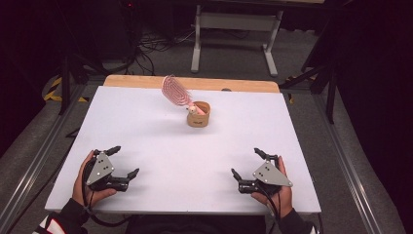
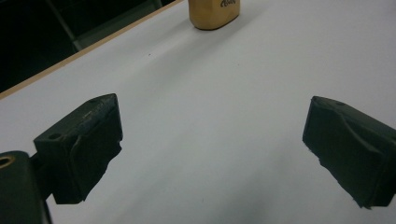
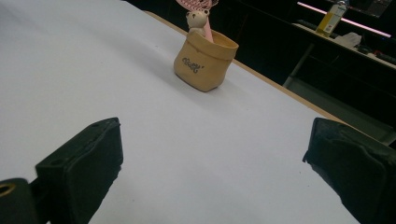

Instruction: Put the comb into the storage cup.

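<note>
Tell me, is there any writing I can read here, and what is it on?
Small dark lettering on the front of the tan pot: too blurred to read.
Label on the yellow bottle on the far bench: too small to read.
Nothing else carries writing.

A flat white rectangular tabletop (image 1: 160, 146) fills the middle of the high view, with a light wooden edge strip (image 1: 141, 81) along its far side, toward twelve o'clock. Grey metal rails (image 1: 34, 165) run beside it at nine and three o'clock. Beyond the strip lies a grey floor (image 1: 234, 53); at twelve o'clock stands a white metal frame on two legs (image 1: 234, 34). Loose black cables (image 1: 151, 46) lie at eleven o'clock. Yellow-and-black hazard tape (image 1: 53, 90) marks the floor at ten o'clock. The room's edges are dark. In the right gripper view, a pink strip light (image 3: 345, 19) glows at one o'clock above a dark bench.
</note>
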`<state>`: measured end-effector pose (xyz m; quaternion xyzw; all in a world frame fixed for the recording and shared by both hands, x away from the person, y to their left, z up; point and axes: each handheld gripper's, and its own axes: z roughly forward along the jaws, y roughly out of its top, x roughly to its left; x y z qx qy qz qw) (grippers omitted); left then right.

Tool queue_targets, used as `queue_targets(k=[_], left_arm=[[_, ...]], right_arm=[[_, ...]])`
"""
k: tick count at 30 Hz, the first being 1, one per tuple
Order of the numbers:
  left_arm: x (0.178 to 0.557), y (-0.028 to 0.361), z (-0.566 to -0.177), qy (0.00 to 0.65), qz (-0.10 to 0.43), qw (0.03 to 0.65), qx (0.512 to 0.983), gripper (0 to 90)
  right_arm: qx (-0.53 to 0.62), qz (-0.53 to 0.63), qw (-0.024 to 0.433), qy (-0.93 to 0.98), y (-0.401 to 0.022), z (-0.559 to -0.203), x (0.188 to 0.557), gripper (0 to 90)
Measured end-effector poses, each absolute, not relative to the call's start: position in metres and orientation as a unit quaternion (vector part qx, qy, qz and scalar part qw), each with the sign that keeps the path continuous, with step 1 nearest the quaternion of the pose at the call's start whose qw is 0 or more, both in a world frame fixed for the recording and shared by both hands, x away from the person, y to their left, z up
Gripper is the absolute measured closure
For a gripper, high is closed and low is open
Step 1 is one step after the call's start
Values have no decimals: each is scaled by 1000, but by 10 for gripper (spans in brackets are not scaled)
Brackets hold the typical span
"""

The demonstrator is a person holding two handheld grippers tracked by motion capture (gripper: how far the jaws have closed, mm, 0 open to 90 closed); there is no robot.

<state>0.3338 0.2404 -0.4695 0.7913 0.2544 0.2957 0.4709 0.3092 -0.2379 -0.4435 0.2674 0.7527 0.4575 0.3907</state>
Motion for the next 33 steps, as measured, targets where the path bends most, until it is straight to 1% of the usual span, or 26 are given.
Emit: queue_targets(k=[18,25,33], left_arm=[[336,234,-469,239,290,474,796,60],[338,230,-472,233,285,463,806,61],[338,230,-471,234,286,467,804,61]], right_arm=[[273,453,398,749,-239,-442,305,43],[274,453,398,750,-239,-442,304,43],[274,453,400,748,-241,-442,303,43]])
